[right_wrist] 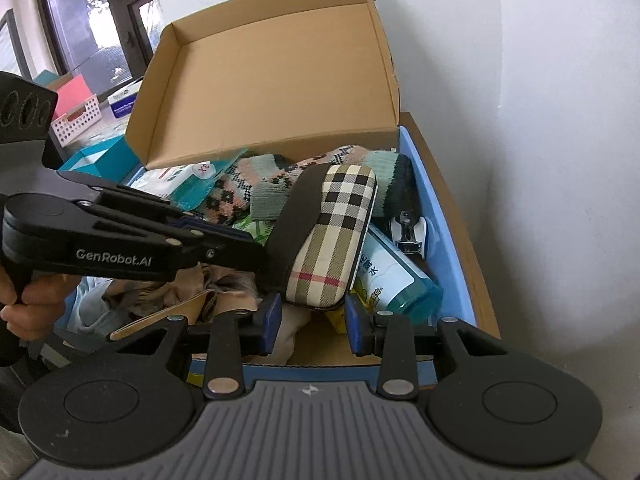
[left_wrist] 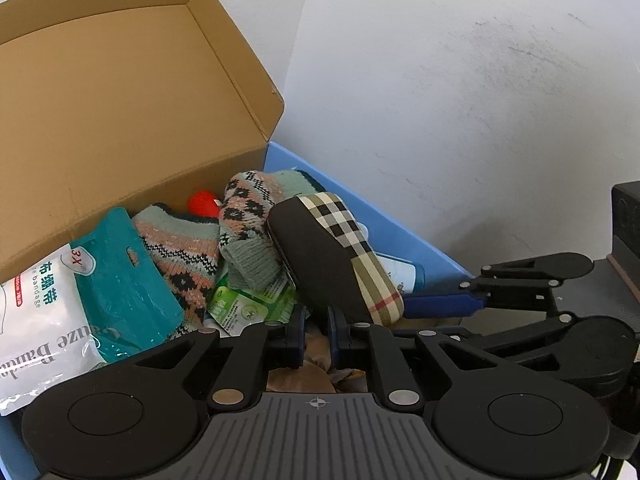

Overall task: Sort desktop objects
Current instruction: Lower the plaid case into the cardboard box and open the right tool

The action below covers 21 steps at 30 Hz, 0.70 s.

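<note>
A plaid glasses case (right_wrist: 332,240) with a dark side (left_wrist: 316,256) lies tilted on the pile inside a blue-walled cardboard box (right_wrist: 444,216). My right gripper (right_wrist: 314,320) holds the case's near end, one finger against each side. From the left wrist view, one blue finger of the right gripper (left_wrist: 412,312) shows beyond the case. My left gripper (left_wrist: 317,332) has its fingers almost together with nothing between them. Its tips rest by the case's dark side (right_wrist: 256,248), above crumpled brown fabric.
The box's tan lid (left_wrist: 120,100) stands open against the white wall. Inside lie knit socks (left_wrist: 248,200), a gauze bandage pack (left_wrist: 48,312), a red ball (left_wrist: 204,202), green sachets (left_wrist: 240,304), a teal bottle (right_wrist: 400,280) and a small white tool (right_wrist: 408,232). A hand (right_wrist: 28,300) grips the left handle.
</note>
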Tool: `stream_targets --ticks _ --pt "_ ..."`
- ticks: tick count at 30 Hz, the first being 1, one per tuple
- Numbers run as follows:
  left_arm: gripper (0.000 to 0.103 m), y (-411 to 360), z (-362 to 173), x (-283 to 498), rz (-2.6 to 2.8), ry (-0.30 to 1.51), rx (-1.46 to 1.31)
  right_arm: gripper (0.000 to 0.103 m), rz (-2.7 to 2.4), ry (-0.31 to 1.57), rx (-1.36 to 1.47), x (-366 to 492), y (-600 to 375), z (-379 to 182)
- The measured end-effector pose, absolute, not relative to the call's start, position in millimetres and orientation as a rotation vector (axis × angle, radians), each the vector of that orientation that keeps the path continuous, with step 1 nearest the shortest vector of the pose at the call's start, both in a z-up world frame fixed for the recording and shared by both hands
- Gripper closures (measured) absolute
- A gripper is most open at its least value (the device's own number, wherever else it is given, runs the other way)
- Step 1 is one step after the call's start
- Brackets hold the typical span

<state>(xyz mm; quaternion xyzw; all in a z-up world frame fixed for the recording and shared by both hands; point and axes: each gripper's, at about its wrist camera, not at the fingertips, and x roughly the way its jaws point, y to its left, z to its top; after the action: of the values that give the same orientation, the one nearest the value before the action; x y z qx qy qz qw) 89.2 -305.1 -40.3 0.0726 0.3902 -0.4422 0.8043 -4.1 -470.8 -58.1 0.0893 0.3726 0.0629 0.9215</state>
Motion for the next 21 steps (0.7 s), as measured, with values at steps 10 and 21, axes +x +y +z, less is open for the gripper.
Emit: stream_targets --ticks 10,21 --pt "0.089 -292.4 -31.0 86.2 -0.927 0.824 0.147 0.062 0.118 0.752 0.195 -11.6 -472.6 -51.3" --pt "0.064 -252.0 -12.1 75.6 -0.874 0.781 0.125 0.062 0.137 0.726 0.191 -16.3 -455.1 -30.9"
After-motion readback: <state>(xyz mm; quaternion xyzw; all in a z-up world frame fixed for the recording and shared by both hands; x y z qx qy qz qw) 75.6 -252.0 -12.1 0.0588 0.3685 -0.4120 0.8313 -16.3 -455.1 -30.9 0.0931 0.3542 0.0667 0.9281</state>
